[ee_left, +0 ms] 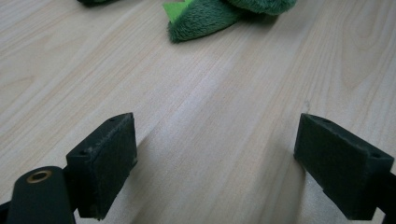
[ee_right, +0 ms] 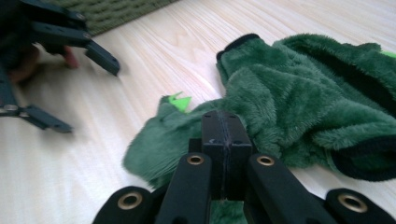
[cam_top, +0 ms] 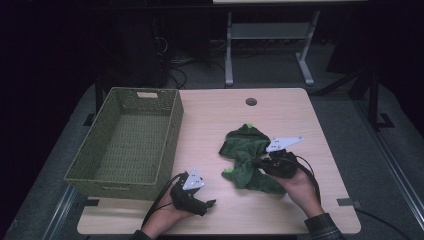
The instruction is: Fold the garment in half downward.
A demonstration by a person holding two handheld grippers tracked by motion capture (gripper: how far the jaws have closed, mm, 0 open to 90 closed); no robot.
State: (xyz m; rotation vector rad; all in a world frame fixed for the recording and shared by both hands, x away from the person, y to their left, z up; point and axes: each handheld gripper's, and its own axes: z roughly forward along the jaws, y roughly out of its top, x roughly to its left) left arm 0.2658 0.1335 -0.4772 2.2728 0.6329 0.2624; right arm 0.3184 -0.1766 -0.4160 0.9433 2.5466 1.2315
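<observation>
One wooden table [cam_top: 215, 120] fills the middle of the high view, and on it sit one woven green basket [cam_top: 125, 142] at the left and one green plush garment [cam_top: 245, 157] right of centre. The basket holds nothing visible. Two grippers are in play, one per hand.

The right gripper [cam_top: 265, 162] sits at the garment's right edge in the lower right of the high view. In the right gripper view its jaws are pressed flat together low in the frame, with green fleece [ee_right: 299, 102] bunched around and under them; whether fabric is pinched between them cannot be told.

The left gripper [cam_top: 210, 203] rests near the bottom centre of the high view, just right of the basket's near corner. In the left gripper view its jaws stand wide apart over bare wood with nothing between them, and a bright green tip of the garment [ee_left: 201, 18] lies at the top of the frame.
</observation>
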